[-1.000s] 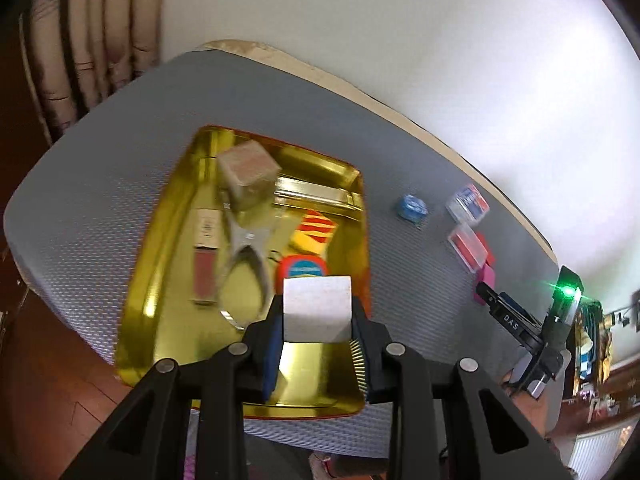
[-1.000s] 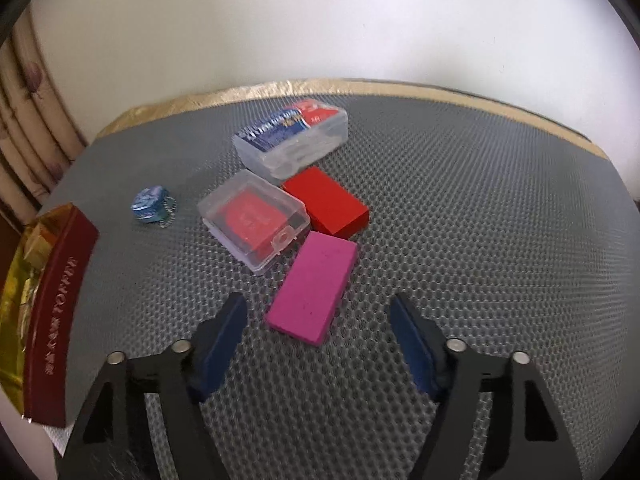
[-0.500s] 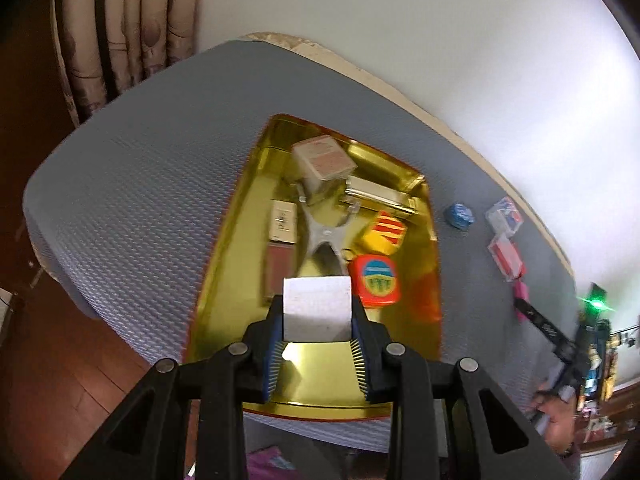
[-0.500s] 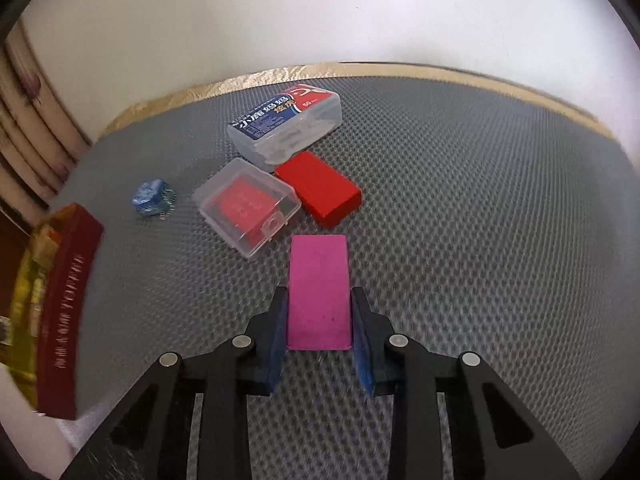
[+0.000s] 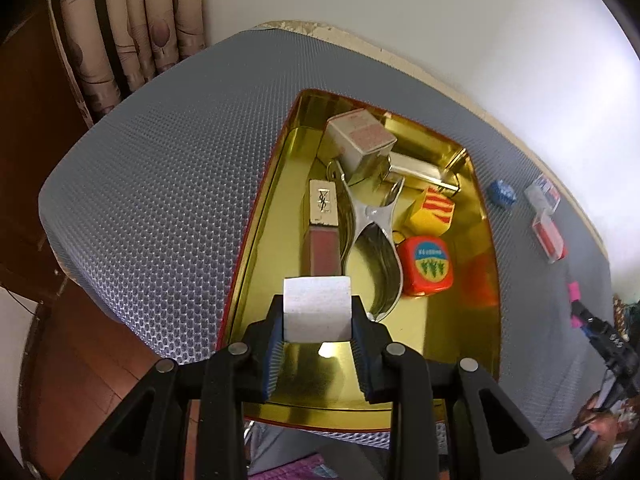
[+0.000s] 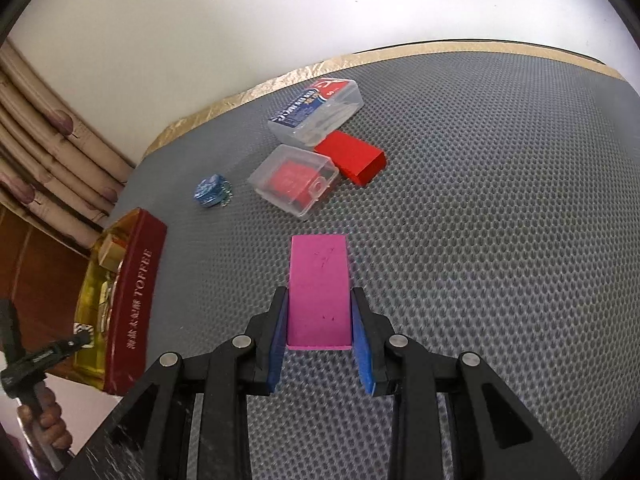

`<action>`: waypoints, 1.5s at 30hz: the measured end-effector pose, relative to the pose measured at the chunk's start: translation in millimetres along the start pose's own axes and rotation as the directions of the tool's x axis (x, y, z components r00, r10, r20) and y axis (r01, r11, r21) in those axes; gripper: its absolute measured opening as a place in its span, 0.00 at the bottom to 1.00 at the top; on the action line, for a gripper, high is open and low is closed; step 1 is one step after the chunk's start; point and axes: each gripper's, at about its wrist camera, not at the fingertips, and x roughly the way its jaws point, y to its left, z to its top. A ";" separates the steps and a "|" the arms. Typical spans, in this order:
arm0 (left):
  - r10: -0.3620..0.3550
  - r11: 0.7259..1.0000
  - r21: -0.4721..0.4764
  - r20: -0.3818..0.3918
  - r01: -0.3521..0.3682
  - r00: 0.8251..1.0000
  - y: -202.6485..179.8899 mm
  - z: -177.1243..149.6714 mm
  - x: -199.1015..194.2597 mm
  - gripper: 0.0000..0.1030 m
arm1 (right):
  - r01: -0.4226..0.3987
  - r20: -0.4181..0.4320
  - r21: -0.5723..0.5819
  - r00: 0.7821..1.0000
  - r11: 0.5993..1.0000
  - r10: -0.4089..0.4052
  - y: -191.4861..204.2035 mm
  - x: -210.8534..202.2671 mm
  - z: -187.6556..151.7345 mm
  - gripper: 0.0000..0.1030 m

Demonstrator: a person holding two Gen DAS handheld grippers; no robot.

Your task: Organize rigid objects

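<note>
The right tool (image 6: 319, 320) grips the stiff, light pink block (image 6: 319, 280) by its long sides above the table (image 6: 500, 220), while the left tool (image 5: 317, 316) pinches a white block (image 5: 317, 308) over the tin (image 5: 486, 320).

Both wrist views look steeply down, sharing the gold tray (image 5: 486, 240).

The right hand-held gripper (image 6: 319, 316) clamps a pink block (image 6: 319, 292) above the grey table (image 6: 500, 220). Farther off lie two clear cases (image 6: 296, 178), a red block (image 6: 354, 157) and, left, a gold tin (image 6: 134, 292).
</note>
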 end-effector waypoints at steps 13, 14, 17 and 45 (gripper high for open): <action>0.028 1.000 -0.015 0.041 -0.028 0.999 9.7 -8.4 -19.7 0.40 | -0.118 -0.006 0.013 0.993 0.993 0.118 26.6 -26.0 -3.4 0.27; 0.016 0.999 -0.030 0.046 -0.014 0.999 13.9 -10.6 -22.8 0.40 | -0.135 -0.005 0.002 0.991 0.991 0.135 34.2 -29.4 -3.1 0.27; -0.048 0.995 -0.081 0.049 0.052 0.998 26.2 -18.0 -30.0 0.40 | -0.185 -0.015 -0.031 0.983 0.982 0.184 58.7 -34.4 -1.2 0.27; 0.018 0.999 -0.046 0.214 -0.008 0.977 39.0 -27.7 -55.7 0.40 | -0.262 -0.262 -0.402 0.951 0.877 0.165 252.4 59.9 -59.0 0.27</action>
